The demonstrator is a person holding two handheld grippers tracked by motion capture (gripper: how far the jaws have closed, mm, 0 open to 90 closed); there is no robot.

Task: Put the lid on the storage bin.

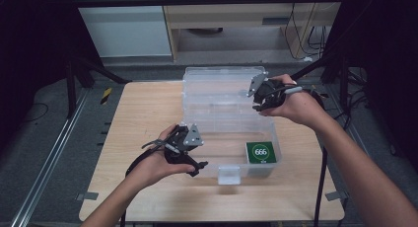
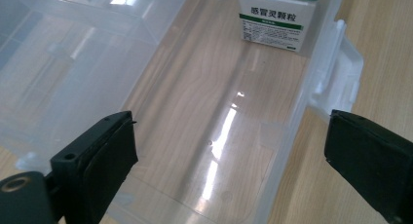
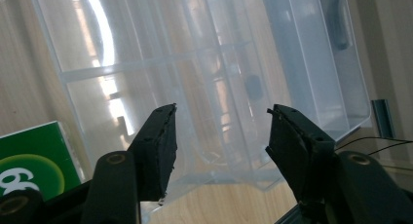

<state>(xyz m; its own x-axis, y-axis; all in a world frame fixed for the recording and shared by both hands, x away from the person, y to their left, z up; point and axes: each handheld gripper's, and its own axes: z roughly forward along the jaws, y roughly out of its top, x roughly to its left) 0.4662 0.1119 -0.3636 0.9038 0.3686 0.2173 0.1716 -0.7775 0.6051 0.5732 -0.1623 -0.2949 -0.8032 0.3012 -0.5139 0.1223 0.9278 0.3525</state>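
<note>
Clear plastic storage box (image 1: 217, 133) sits open on the wooden table (image 1: 148, 138), lid (image 1: 222, 84) tilted back; green medicine carton (image 1: 261, 152) lies in its near-right corner.

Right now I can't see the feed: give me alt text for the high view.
A clear plastic box stands open on a wooden table, its lid tilted up at the far side. The right gripper reaches to the lid's right edge, the left gripper sits at the box's near left corner, and a green packet lies inside.
</note>
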